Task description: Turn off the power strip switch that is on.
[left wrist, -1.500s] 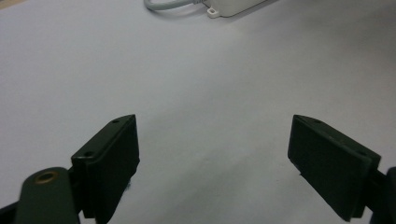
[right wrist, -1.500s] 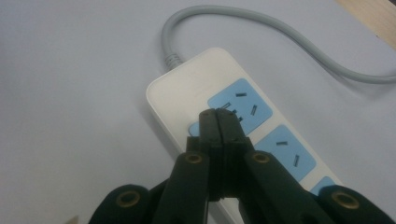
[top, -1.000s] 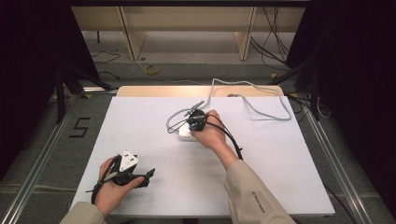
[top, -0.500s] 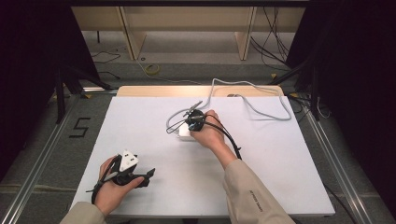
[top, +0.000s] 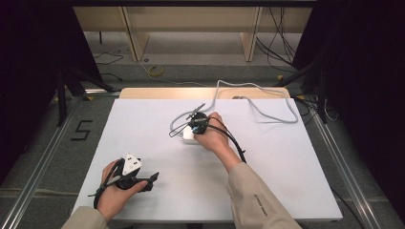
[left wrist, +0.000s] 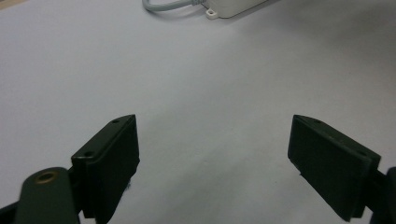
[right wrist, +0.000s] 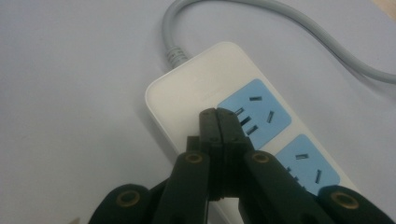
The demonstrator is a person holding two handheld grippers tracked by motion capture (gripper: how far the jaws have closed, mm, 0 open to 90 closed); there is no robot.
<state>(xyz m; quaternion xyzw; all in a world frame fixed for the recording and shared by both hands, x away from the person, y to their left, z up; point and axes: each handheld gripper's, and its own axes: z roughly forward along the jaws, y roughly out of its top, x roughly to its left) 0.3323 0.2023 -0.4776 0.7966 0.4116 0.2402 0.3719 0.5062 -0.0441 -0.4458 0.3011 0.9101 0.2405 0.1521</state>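
A white power strip [right wrist: 187,93] with blue socket faces [right wrist: 254,114] lies near the middle of the white table [top: 286,181]. Its grey cable [top: 267,112] loops off to the far right edge. My right gripper [right wrist: 218,114] is shut with nothing between its jaws, and its tips are over the strip at the edge of the first blue socket. In the high view the right gripper [top: 196,125] and hand cover most of the power strip [top: 188,135]. My left gripper [top: 152,180] rests at the front left, open and empty. Ahead of the left gripper [left wrist: 215,154] is bare table, with the power strip [left wrist: 238,5] far off.
The gripper's black cable [top: 236,143] trails along the right forearm. A wooden strip [top: 157,93] borders the table's far edge. Metal rails [top: 43,157] run along both sides of the table, and a "5" mark [top: 82,130] is on the floor at left.
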